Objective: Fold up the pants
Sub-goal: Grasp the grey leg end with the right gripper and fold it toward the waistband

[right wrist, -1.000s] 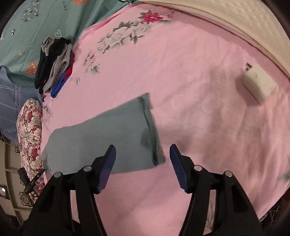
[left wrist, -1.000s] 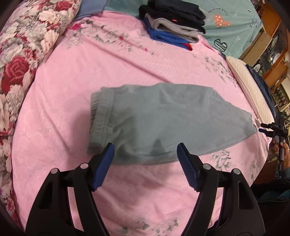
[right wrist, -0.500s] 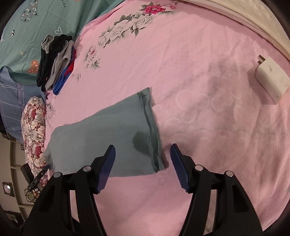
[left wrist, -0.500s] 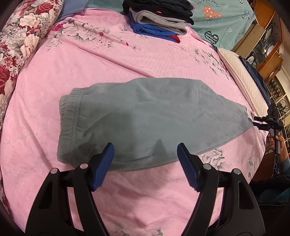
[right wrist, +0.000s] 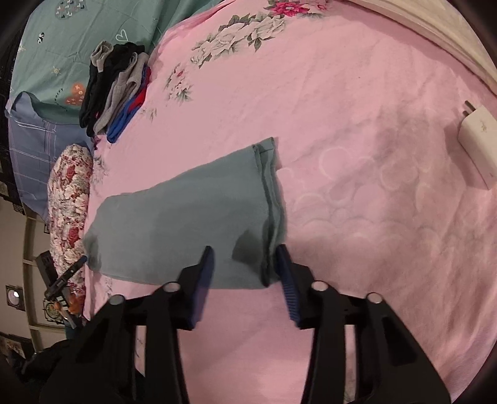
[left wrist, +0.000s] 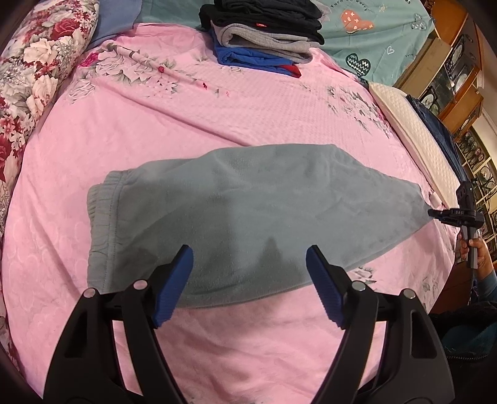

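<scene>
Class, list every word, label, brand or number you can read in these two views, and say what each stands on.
"Turn on worry" in part, small and uncertain: on the teal sheet, above its orange heart.
Red tag on the stack of folded clothes: too small to read.
Marking on the white charger: blurred.
Gray pants: no text.

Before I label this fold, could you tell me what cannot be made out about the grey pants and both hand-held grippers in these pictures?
- Left wrist view: whether the grey pants hold further folded layers; the top layer hides them.
- Right wrist view: the right hand-held gripper is motion-blurred, so contact with the hem corner is unclear.
- Right wrist view: the left hand-held gripper is tiny at the edge.
- Left wrist view: how many garments the clothes stack holds; the frame cuts it off.
</scene>
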Motion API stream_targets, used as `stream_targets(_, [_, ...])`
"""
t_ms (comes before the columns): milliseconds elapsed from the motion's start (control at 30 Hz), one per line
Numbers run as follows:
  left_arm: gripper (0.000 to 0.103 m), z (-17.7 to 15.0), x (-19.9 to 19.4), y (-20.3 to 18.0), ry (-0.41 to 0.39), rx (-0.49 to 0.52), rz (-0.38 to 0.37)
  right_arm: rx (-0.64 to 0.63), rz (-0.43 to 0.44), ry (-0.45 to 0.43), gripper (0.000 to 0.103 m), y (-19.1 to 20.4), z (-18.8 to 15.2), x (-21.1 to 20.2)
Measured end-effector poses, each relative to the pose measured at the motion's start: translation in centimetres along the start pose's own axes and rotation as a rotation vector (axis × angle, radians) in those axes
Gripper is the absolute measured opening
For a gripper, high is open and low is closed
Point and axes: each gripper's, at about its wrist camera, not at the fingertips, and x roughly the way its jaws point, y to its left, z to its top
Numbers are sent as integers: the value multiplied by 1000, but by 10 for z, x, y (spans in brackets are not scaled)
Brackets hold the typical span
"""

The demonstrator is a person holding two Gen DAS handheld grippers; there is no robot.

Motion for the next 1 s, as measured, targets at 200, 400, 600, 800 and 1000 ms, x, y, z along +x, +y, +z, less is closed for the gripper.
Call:
stream_targets(200, [77,-4,-5,13,-12,-27,-3,-32,7,-58,7,14,-6,-10])
stream_targets(400, [77,-13,-28,32,-82,-62,-32,-123,21,-127,7,74,1,-22])
stream_targets(600, [78,-33,-46,55,-133,-112,-53,-300,92,-60,7,170,7,23])
stream_targets(800, [79,-51,-62,71,-171,-144,-60,-449,183,86,7,257,-1,99])
stream_targets(1000, [80,-59,-67,79,-188,-159,-70,-473,226,180,7,283,-14,141])
